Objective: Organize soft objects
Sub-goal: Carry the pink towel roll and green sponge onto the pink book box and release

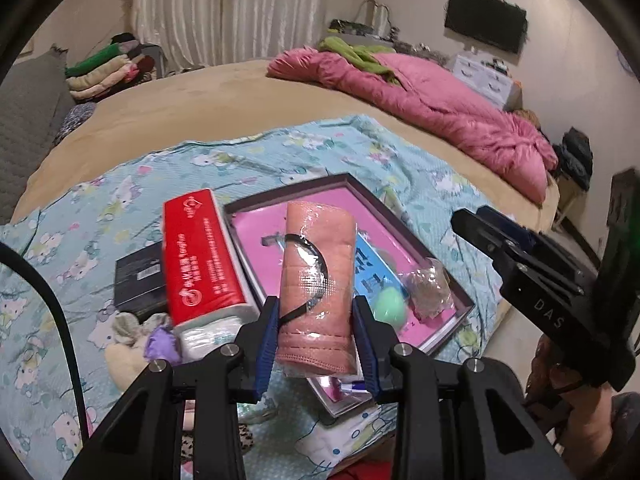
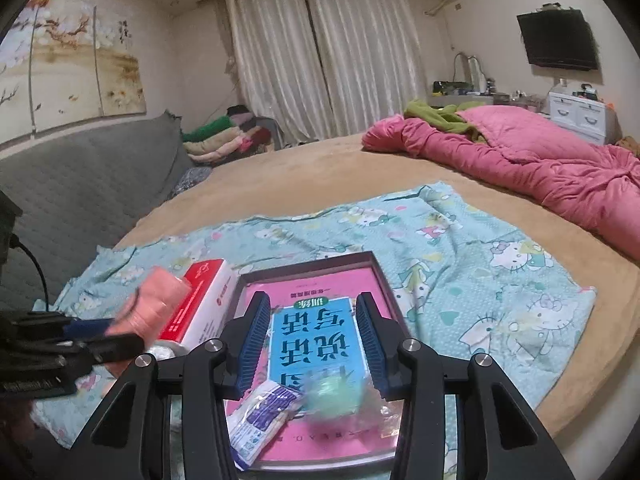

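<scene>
Pink wrapped roll (image 1: 316, 280) pinched in the left claw (image 1: 316, 320) — right claw (image 2: 312, 340) spread, empty, over the box (image 2: 384, 276).

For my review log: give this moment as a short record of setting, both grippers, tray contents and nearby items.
setting: patterned sheet on a bed
left gripper: shut on pink plastic-wrapped roll, lifted
right gripper: open, empty, above tray
tray contents: pink booklet, green ball, small packets
nearby: red tissue pack, left of tray

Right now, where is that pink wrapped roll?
The pink wrapped roll is clamped between the left gripper's fingers, lifted over the near-left edge of the dark tray, with the red tissue pack just left.
</scene>
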The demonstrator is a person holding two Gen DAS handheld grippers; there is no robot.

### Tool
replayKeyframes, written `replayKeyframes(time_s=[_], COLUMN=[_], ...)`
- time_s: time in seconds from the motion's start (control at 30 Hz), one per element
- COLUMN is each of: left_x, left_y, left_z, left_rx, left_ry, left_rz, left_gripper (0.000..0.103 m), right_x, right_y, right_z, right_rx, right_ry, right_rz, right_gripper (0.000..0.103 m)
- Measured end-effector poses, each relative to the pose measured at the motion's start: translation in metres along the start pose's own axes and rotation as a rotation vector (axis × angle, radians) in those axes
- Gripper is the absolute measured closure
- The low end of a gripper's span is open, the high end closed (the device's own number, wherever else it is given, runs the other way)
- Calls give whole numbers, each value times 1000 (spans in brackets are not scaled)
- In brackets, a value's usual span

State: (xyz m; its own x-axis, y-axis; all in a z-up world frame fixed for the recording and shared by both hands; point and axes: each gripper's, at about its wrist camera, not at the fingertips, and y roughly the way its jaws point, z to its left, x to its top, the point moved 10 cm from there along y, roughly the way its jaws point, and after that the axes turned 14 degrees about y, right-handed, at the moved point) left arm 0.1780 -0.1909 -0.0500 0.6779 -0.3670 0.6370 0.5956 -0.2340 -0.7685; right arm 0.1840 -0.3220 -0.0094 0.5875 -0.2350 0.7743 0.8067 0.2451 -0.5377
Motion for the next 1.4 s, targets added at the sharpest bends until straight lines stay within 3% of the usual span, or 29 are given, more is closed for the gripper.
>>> replayKeyframes(time_s=[0.27, 0.5, 0.7, 1.23, 1.4], left_x=[-14, -23, -32, -39, -42], left_y=[38, 60, 79, 105, 107], left_z=[-11, -25, -34, -56, -60], left_rx=[-45, -79, -84, -131, -152], left_ry=[-6, 13, 34, 63, 59], left_rz=[82, 130, 182, 233, 241], left_gripper=[67, 67, 67, 67, 66], right_x=[-27, -51, -58, -66, -71], right_y=[23, 42, 48, 53, 57], right_z=[-9, -28, -51, -53, -54], right_rx=[-17, -86, -143, -152, -155], right_ry=[-9, -17, 14, 5, 6], right_rz=[114, 216, 240, 268, 286], right_gripper=[62, 62, 62, 61, 56])
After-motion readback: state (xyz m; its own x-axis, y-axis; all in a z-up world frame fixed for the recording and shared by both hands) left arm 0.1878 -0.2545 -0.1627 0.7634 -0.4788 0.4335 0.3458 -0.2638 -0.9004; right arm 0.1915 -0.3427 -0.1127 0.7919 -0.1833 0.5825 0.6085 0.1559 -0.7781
